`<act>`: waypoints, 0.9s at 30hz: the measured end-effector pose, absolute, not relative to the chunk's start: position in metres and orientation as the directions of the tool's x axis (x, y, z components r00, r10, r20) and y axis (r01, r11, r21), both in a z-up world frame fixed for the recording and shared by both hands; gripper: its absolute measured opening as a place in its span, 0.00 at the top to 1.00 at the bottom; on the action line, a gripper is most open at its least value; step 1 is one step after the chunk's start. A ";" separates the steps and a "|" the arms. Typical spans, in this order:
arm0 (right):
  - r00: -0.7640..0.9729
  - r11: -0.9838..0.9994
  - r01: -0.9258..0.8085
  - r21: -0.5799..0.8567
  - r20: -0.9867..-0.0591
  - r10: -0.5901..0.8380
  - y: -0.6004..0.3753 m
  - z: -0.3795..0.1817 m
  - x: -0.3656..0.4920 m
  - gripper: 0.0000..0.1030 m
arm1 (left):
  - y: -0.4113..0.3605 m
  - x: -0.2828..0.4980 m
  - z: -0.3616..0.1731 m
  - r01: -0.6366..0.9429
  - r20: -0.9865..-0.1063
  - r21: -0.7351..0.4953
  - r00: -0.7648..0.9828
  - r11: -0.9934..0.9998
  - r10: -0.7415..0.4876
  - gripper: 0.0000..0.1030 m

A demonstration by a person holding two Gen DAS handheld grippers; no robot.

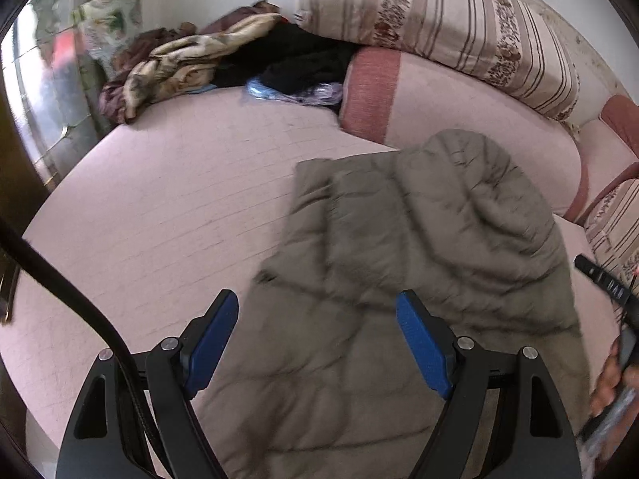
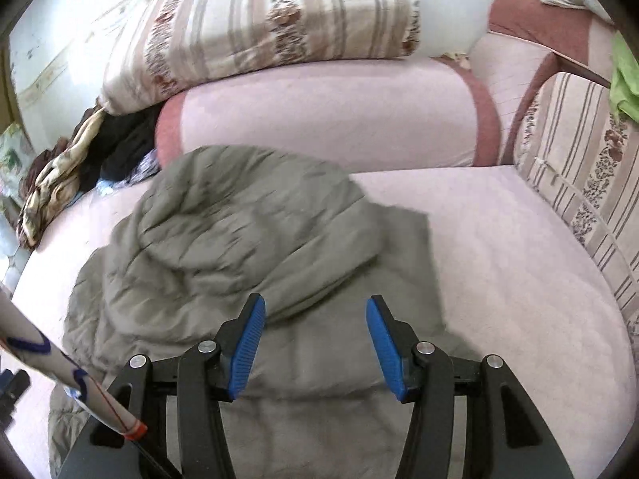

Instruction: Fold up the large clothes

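Observation:
A grey-green quilted jacket [image 1: 419, 247] lies on the pink sofa seat [image 1: 167, 207], its hood end toward the backrest. It also shows in the right wrist view [image 2: 239, 247]. My left gripper [image 1: 317, 307] is open and empty, hovering over the jacket's near left part. My right gripper [image 2: 315, 311] is open and empty, above the jacket's near right part. Part of the right gripper and the hand on it show at the right edge of the left wrist view [image 1: 611, 287].
A pink bolster [image 2: 327, 115] and striped cushions [image 2: 259, 24] line the back. A striped cushion [image 2: 583, 183] stands at the right. A heap of crumpled clothes [image 1: 191, 60] lies at the far left of the seat. A black cable [image 1: 72, 303] crosses the left wrist view.

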State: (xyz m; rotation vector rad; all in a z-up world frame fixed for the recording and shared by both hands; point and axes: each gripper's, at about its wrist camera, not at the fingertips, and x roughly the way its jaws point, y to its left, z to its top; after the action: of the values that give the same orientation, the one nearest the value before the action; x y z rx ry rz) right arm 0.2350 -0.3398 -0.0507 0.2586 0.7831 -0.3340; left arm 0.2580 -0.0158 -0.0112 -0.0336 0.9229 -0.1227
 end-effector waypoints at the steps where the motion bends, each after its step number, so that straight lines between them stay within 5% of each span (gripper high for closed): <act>1: 0.660 0.915 0.390 0.099 -0.723 -0.203 -0.343 -0.051 0.240 0.45 | -0.028 0.271 -0.007 0.098 -0.797 -0.089 0.590 0.991 -0.130 0.22; 13: 0.544 0.930 0.360 0.070 -0.826 -0.148 -0.350 -0.127 0.305 0.43 | -0.115 0.360 -0.090 0.106 -0.850 0.079 0.527 0.991 0.012 0.16; 21: 0.552 0.928 0.372 0.001 -0.804 -0.221 -0.340 -0.147 0.314 0.36 | -0.124 0.370 -0.105 0.113 -0.844 0.147 0.533 0.983 0.064 0.10; 24: 0.549 0.928 0.367 -0.064 -0.790 -0.272 -0.328 -0.133 0.313 0.35 | -0.117 0.373 -0.082 0.136 -0.863 0.106 0.505 0.985 0.023 0.26; 27: 0.623 0.935 0.355 -0.005 -0.745 -0.241 -0.329 -0.103 0.295 0.35 | -0.094 0.369 -0.050 0.108 -0.847 0.009 0.530 0.994 -0.050 0.27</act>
State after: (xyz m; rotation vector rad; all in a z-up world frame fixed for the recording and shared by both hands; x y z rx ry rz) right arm 0.2953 -0.3292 -0.1031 0.1477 0.8315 -0.3434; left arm 0.3692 -0.0936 -0.0497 0.0624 1.0080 -0.0943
